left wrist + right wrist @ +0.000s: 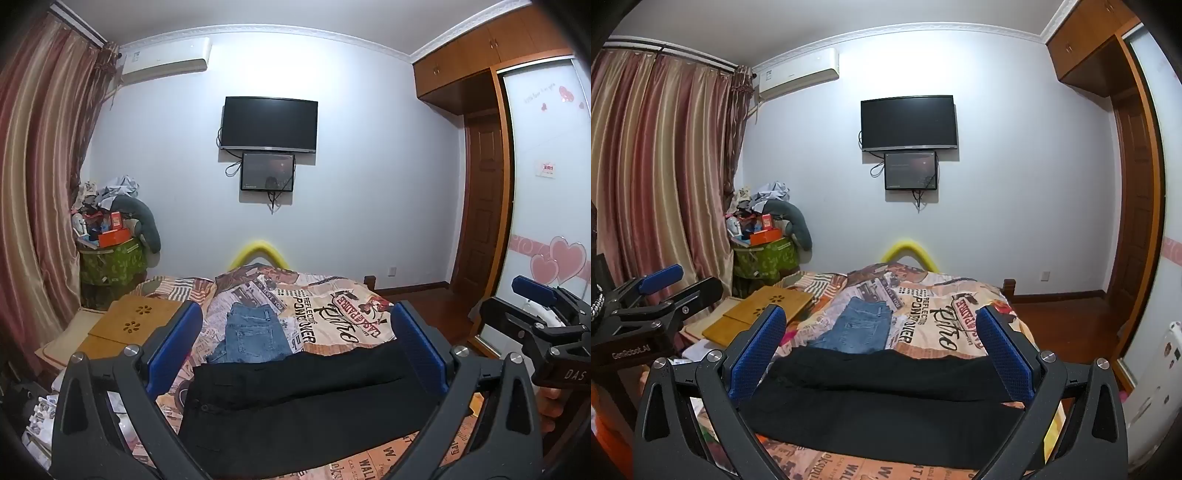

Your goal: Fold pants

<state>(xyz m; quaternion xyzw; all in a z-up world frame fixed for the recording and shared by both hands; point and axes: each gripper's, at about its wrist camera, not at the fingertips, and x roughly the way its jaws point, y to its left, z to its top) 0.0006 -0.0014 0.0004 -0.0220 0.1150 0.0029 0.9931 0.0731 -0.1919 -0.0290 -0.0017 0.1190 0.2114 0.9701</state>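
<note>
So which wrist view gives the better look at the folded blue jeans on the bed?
The left wrist view: the blue jeans sit nearly centred between its open fingers, with most of the denim visible above the black pants. In the right wrist view the jeans look smaller and skewed.

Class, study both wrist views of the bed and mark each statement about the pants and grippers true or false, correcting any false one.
1. The black pants lie on the bed nearer the cameras than the blue jeans. True.
2. The left gripper is clamped on the black pants. False: its jaws are wide open, holding nothing.
3. The right gripper is open. True.
4. The blue jeans hang from the television. False: they lie on the patterned bedspread.
</note>
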